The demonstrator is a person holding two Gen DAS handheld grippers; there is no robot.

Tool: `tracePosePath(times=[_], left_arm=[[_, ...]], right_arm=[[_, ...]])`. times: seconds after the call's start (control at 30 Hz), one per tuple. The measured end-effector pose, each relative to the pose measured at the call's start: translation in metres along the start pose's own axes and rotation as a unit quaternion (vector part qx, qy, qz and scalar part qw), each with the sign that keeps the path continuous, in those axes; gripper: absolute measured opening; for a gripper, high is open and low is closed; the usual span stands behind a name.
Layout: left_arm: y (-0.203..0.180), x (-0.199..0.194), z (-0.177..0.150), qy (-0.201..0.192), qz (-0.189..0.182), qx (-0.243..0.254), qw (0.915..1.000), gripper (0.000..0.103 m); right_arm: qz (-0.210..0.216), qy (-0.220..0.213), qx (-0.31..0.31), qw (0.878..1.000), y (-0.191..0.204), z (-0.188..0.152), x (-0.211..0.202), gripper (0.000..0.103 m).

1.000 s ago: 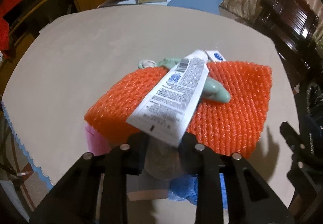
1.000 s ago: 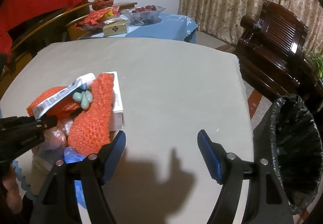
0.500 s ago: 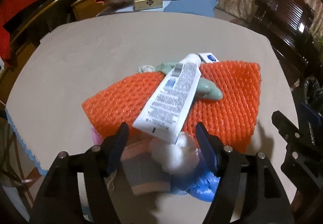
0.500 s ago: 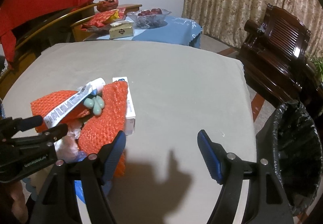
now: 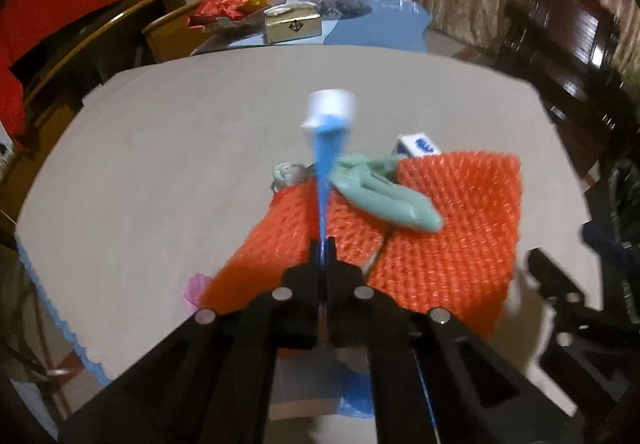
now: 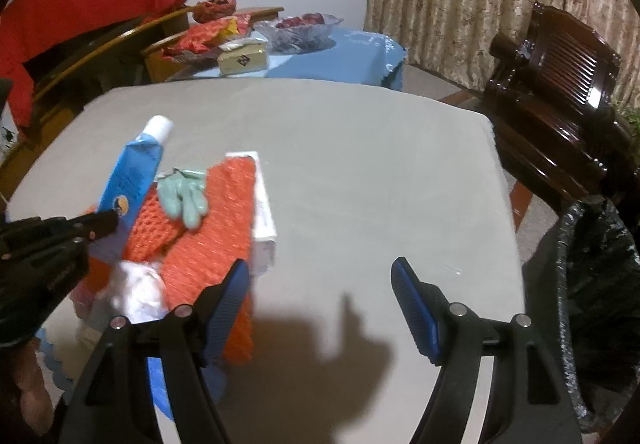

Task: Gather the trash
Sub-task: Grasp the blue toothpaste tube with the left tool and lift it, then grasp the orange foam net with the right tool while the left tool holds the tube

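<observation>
We have the flattened blue plastic tube with its white screw cap clamped by its crimped tail in our left gripper, jaws pressed together on it. It is lifted clear, cap tilted up toward twelve o'clock above the pile of trash at the near left of the beige-covered table.

The tube looks light and squeezed nearly empty, soft along the body and stiff only at the crimp and cap. The flat tail is the sensible hold; we judge the smooth plastic could slide if swung fast.

Below it lie an orange foam fruit net, a limp pale green rubber glove, a white wad of tissue and a white carton with a blue end mark, partly under the net.

Our right gripper hangs over bare cloth, blue-padded jaws wide apart and holding nothing. The black-lined bin waits at about four o'clock in the right view.

Print and a round orange emblem show on the tube, but we cannot read either; the carton's mark is blurred too.
</observation>
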State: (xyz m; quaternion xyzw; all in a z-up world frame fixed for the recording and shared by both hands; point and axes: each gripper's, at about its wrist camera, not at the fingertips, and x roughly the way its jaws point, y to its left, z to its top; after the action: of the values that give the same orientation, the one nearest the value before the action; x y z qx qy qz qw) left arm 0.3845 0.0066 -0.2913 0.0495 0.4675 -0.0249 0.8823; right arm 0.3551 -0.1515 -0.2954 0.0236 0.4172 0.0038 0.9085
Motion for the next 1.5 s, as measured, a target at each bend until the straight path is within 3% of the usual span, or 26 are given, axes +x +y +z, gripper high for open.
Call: tracePosePath(times=[0.3,0.33,0.37,0.43,0.53,1.07,1.3,1.5], left_arm=[[0.015,-0.010,-0.007,-0.006,-0.013,-0.030,0.9995,0.001],[0.016,-0.011,-0.007,-0.005,-0.015,-0.030,0.9994,0.001],[0.016,-0.011,-0.006,-0.006,-0.014,-0.030,0.9994,0.001],[0.016,-0.014,-0.007,-0.006,-0.013,-0.028,0.9995,0.001],[0.019,-0.022,-0.006,-0.012,-0.014,-0.029,0.9994,0.001],[0.018,-0.092,-0.014,-0.045,-0.010,-0.022,0.9987,0.001],[-0.003,-0.117,-0.020,-0.047,-0.016,-0.014,0.9987,0.001],[-0.043,-0.134,-0.025,-0.046,-0.030,0.003,0.9985,0.001]], right_arm=[[0.047,0.006,-0.015,0.999,0.028,0.002,0.011,0.072],[0.053,0.014,-0.014,0.998,0.030,0.002,0.016,0.069],[0.057,0.022,-0.015,0.998,0.032,0.003,0.022,0.062],[0.066,0.038,-0.023,0.997,0.036,0.003,0.028,0.023],[0.067,0.028,-0.028,0.997,0.038,0.003,0.020,0.011],[0.057,-0.052,-0.026,0.997,0.009,0.030,-0.086,0.010],[0.026,-0.072,-0.004,0.997,-0.034,0.031,-0.130,0.010],[0.000,-0.073,0.031,0.997,-0.084,0.022,-0.151,0.010]])
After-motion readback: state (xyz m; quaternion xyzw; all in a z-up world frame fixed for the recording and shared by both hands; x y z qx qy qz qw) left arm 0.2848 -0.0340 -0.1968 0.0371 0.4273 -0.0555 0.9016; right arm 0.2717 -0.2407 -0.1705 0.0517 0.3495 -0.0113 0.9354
